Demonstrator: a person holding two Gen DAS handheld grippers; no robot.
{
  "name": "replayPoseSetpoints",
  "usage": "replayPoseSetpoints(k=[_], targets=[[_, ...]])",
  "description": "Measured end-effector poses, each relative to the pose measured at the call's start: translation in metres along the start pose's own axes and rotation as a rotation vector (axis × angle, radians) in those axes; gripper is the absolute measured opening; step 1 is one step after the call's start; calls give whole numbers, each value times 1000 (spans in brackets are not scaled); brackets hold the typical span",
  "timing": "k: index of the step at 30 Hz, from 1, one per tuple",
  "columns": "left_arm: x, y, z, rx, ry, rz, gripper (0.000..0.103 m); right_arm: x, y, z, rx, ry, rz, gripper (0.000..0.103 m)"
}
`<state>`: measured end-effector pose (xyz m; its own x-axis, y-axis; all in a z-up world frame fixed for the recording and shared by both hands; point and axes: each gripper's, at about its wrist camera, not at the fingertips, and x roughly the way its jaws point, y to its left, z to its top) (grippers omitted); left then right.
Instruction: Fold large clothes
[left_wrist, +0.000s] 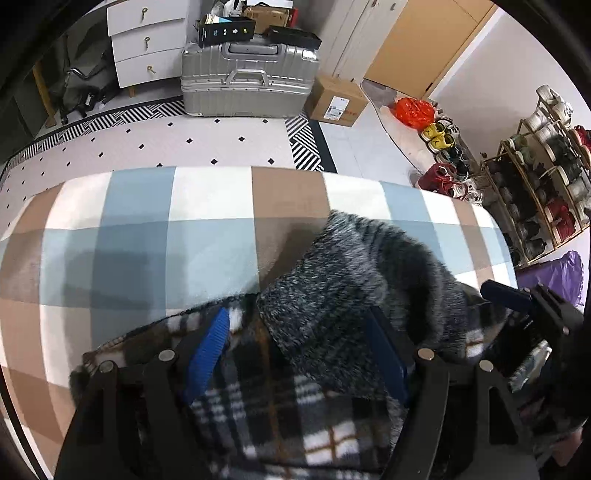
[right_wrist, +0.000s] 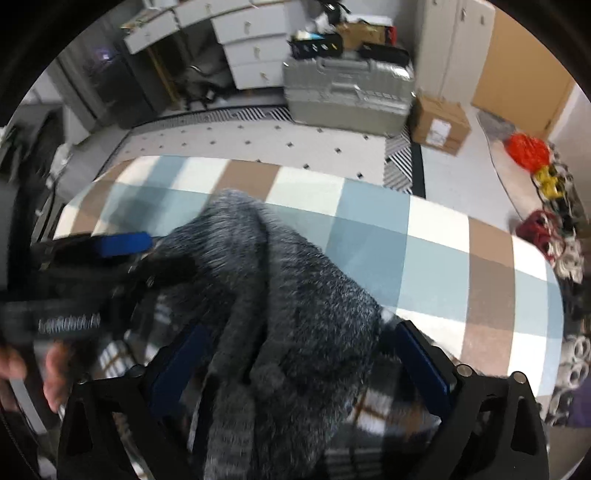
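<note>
Both tongs spread: left gripper (left_wrist: 303, 347) and right gripper (right_wrist: 299, 354) each straddle, without visibly pinching, the bunched plaid-lined fleece garment (left_wrist: 354, 280) heaped between their fingers on the checked surface (left_wrist: 140, 236); folding appears barely begun, flattening and folds remaining.

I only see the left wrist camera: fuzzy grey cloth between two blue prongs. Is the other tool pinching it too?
Observer: No. In the right wrist view the right gripper has its pads wide apart, with the grey fuzzy garment lying between them.
Visitor: Is a person really holding these things?
Observer: Yes. Bare fingers show at that view's lower left, below the left gripper.
</note>
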<state>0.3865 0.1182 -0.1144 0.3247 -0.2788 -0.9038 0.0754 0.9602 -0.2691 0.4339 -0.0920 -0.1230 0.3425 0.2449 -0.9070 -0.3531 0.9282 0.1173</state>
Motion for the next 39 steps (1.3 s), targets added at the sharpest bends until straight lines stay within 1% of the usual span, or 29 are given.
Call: replayPoseSetpoints(k=[1,2,3,4,5,6,7,8,9,10,11,12,14,17,18,20,22,24,25,27,28,29,30,31,32,33,34,37,39], targets=[[2,2,0,-7,3,-12,71,3,0,3,6,6,-6,89],[-1,1,-2,-15,3,-19,71,7,0,3,9,14,-17,77],[0,4,-3,-27,1,-32,71,12,0,5,7,33,-38,70],[-2,4,-2,-31,-2,-38,71,16,1,4,2,54,-71,66],[-3,5,-1,-34,-3,-43,71,16,0,0,5,68,-101,52],[-4,6,-1,-38,0,-42,71,17,-4,-3,14,67,-113,43],[-7,4,0,-39,0,-40,71,14,-6,-3,22,54,-114,37],[-9,4,0,-35,0,-31,71,9,-11,-3,29,43,-117,25],[-11,3,1,-30,-1,-16,71,4,-16,-4,33,31,-133,18],[-12,2,1,-26,-4,-9,71,0,-18,-3,36,18,-150,17],[-14,2,1,-20,-10,-4,71,-4,-21,-1,35,1,-171,14],[-17,1,2,-15,-23,-4,71,-10,-23,0,28,-23,-198,10],[-20,0,3,-13,-36,-20,71,-16,-23,4,12,-71,-274,5],[-21,-4,3,8,-48,-47,71,-28,-20,10,12,-158,-299,5],[-19,-7,3,23,-48,-42,71,-28,-20,11,19,-167,-292,5],[-13,-11,4,47,-35,-38,71,-23,-22,13,31,-156,-287,5],[-5,-15,5,64,-23,-34,71,-19,-22,15,34,-151,-263,5],[3,-17,6,72,-5,-41,71,-12,-26,15,47,-132,-239,14],[7,-19,6,77,-3,-36,71,-11,-26,14,50,-112,-230,16],[12,-22,8,92,-15,-17,71,-6,-25,12,48,-92,-231,14],[11,-23,7,92,-28,-14,71,-8,-24,11,43,-104,-225,11],[10,-24,6,95,-41,-17,71,-9,-22,10,32,-110,-209,4],[10,-25,5,103,-51,-20,71,-12,-20,9,17,-122,-217,4],[9,-25,4,112,-55,-17,63,-16,-18,8,10,-136,-220,4],[8,-25,2,122,-54,-17,51,-23,-17,6,4,-165,-205,4],[5,-24,1,132,-59,-18,43,-32,-15,3,0,-195,-189,4],[1,-21,-2,135,-65,-18,24,-41,-14,0,-6,-223,-175,4],[-15,-14,-8,116,-84,-81,16,-70,-14,-11,-15,-299,-127,4],[-34,-17,-15,145,-138,-88,15,-91,-12,-21,-14,-349,-102,4]])
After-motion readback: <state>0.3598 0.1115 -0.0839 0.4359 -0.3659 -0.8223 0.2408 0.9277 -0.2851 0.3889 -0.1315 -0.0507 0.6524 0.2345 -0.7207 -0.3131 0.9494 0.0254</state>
